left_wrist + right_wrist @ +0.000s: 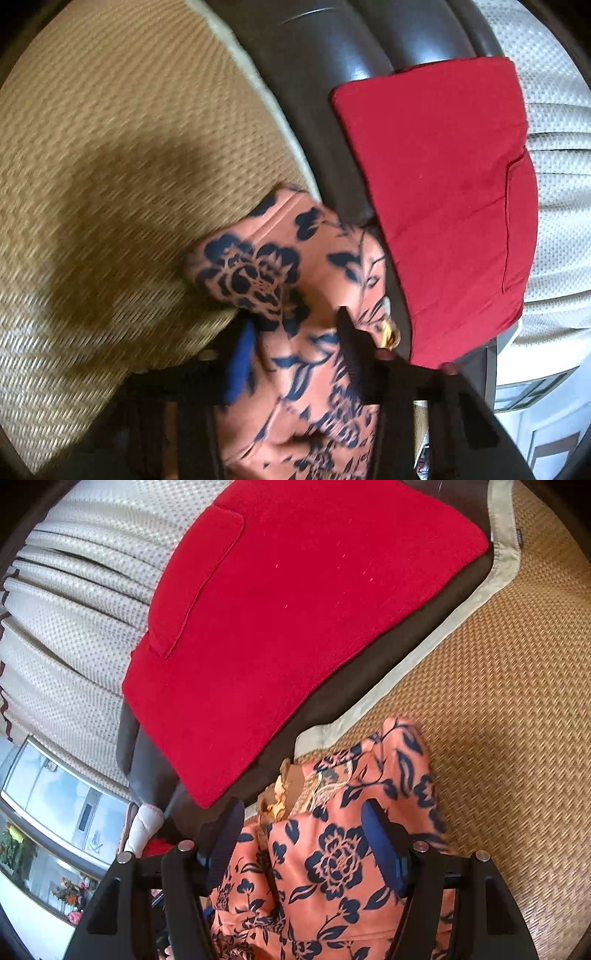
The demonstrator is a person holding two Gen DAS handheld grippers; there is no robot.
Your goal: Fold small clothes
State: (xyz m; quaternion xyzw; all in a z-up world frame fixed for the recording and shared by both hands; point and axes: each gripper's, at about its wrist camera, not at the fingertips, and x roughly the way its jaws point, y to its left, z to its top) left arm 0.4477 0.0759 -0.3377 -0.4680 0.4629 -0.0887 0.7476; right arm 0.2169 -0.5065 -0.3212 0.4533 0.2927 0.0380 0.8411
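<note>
No readable writing anywhere; a small dark tag on the mat's pale border is too tiny to read.

Task garment: orange floral cloth, thin fabric with a navy flower-and-leaf print and a yellow frilly trim at one end. It lies on a woven straw-coloured mat with a ribbed texture and a cream fabric edging.

Right gripper: jaws stand wide, the cloth runs between them, and the pads are not pressing it. The blue pad sits on the right side, the black finger on the left.

Left gripper: narrow gap, with cloth bunched between the blue pad and the black finger; the frame is blurred, so I cannot tell if it pinches.

Ahead of both jaws lies a folded red garment, flat and rectangular, with a patch pocket, resting on a dark brown leather cushion. Beyond it hang cream dotted curtains. A window shows at lower left of the right gripper.
</note>
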